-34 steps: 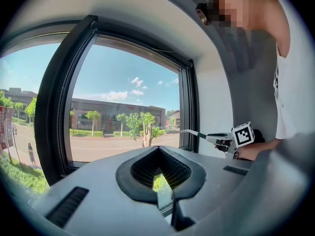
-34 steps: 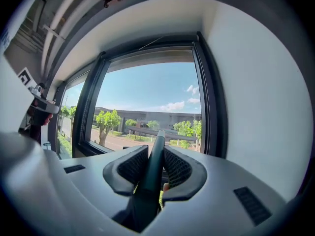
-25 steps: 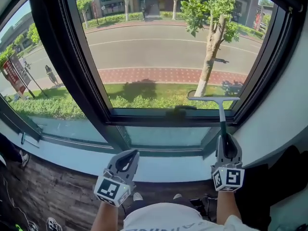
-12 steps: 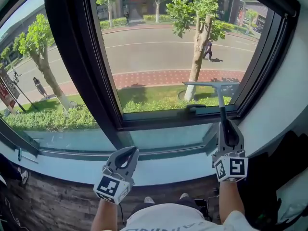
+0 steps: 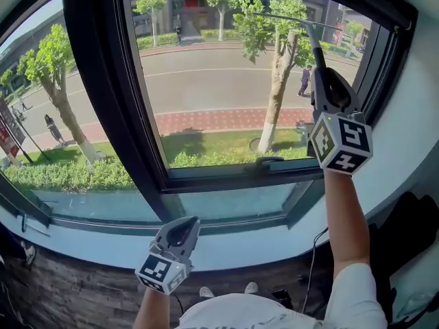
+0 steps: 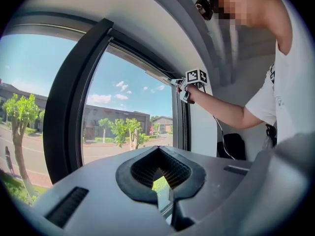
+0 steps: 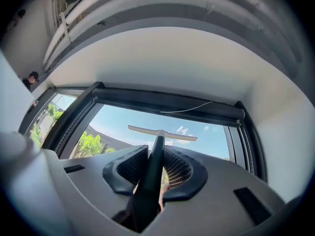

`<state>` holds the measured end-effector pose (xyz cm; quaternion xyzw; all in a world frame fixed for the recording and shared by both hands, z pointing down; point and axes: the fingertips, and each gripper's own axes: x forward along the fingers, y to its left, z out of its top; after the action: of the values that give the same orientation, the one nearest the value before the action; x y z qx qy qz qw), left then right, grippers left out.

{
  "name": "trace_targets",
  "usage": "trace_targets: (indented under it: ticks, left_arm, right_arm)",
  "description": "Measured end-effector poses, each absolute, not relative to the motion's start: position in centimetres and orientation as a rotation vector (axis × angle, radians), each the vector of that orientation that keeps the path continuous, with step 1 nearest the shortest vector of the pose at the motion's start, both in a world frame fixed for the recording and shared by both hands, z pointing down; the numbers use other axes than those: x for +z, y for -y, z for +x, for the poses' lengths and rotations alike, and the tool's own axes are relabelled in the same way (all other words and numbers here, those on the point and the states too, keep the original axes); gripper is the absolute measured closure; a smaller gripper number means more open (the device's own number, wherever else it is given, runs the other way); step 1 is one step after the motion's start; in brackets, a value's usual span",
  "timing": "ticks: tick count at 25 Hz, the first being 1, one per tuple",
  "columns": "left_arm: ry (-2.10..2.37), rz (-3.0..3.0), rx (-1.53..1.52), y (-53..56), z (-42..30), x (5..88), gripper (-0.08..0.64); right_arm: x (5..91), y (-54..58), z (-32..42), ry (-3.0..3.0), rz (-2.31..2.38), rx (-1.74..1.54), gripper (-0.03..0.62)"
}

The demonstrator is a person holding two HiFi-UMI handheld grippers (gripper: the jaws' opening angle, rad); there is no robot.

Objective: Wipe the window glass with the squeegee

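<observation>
The squeegee (image 5: 312, 34) has a dark handle and a thin pale blade, which lies near the top right of the window glass (image 5: 212, 94). My right gripper (image 5: 328, 74) is raised high on an outstretched arm and is shut on the squeegee handle (image 7: 151, 173). In the right gripper view the blade (image 7: 162, 132) crosses the pane just under the upper frame. Whether the blade touches the glass cannot be told. My left gripper (image 5: 180, 230) hangs low by the sill, shut with nothing in it; its pads (image 6: 147, 173) show only the view outside between them.
A thick black mullion (image 5: 103, 94) splits the window from a second pane (image 5: 41, 108) on the left. A black latch (image 5: 269, 161) sits on the lower frame above a pale sill (image 5: 233, 244). The white wall (image 5: 405, 136) is close on the right, a cable (image 5: 310, 259) below it.
My right gripper has carried the squeegee from the bottom of the pane up to its top. The left gripper has stayed low by the sill.
</observation>
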<state>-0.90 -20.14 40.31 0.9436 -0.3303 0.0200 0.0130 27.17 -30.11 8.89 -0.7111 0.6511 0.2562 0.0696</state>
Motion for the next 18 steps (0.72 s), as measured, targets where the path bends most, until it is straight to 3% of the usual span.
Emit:
trace_targets:
  ticks: [18]
  left_arm:
    - [1.058,2.935,0.057,20.5,0.3,40.0,0.543]
  right_arm:
    - [3.6,35.3,26.9,-1.858,-2.16,0.867,0.494]
